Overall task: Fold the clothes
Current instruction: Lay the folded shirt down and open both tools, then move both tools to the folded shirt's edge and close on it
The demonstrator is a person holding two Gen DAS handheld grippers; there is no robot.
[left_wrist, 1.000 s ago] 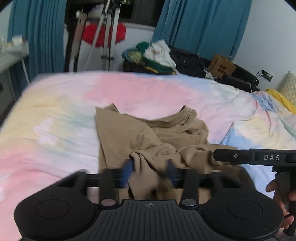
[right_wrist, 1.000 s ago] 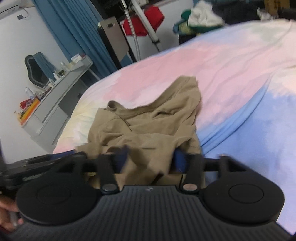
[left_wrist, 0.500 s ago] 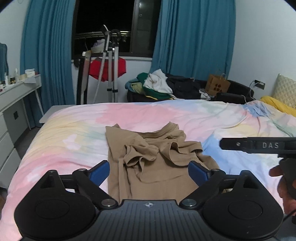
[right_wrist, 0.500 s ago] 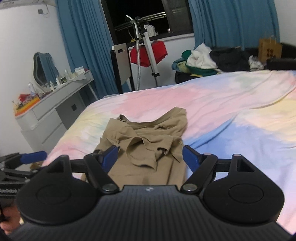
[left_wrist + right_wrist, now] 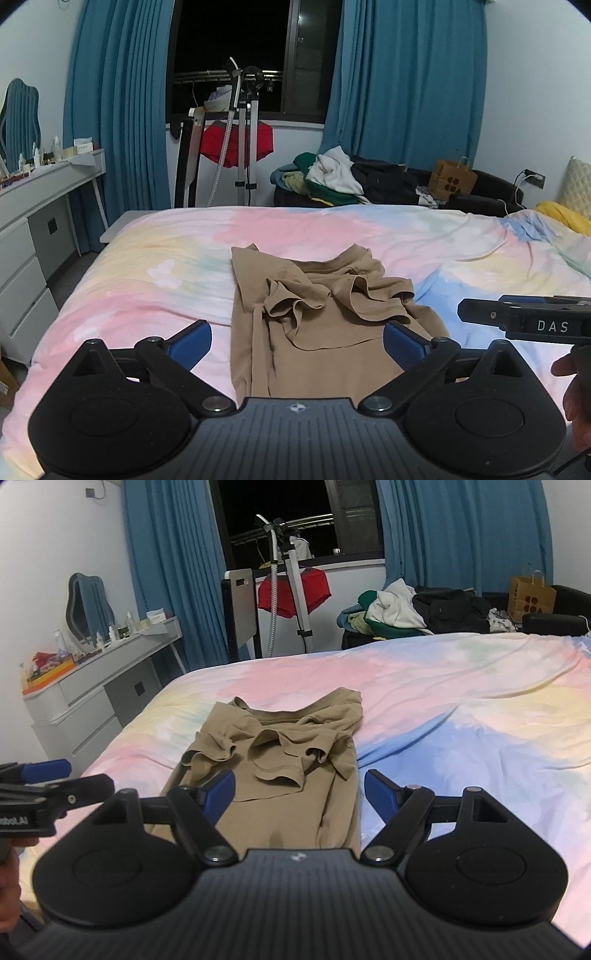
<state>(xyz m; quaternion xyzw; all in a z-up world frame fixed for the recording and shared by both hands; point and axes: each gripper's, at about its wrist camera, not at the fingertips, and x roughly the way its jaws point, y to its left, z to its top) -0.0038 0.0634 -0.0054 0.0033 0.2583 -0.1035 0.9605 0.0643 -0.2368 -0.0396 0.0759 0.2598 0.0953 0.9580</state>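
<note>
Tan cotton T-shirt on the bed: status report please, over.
Left gripper open, empty. Right gripper open, empty. Tan cotton T-shirt on pastel bedsheet, sleeves folded inward, rumpled. Nothing in the way.

1. Shirt (image 5: 317,317) is lying on the bed (image 5: 147,280), collar toward the far edge.
2. Dresser (image 5: 33,229) is standing left of the bed.
3. Clothes pile (image 5: 332,177) is sitting behind the bed, paper bag (image 5: 452,181) to its right.
</note>
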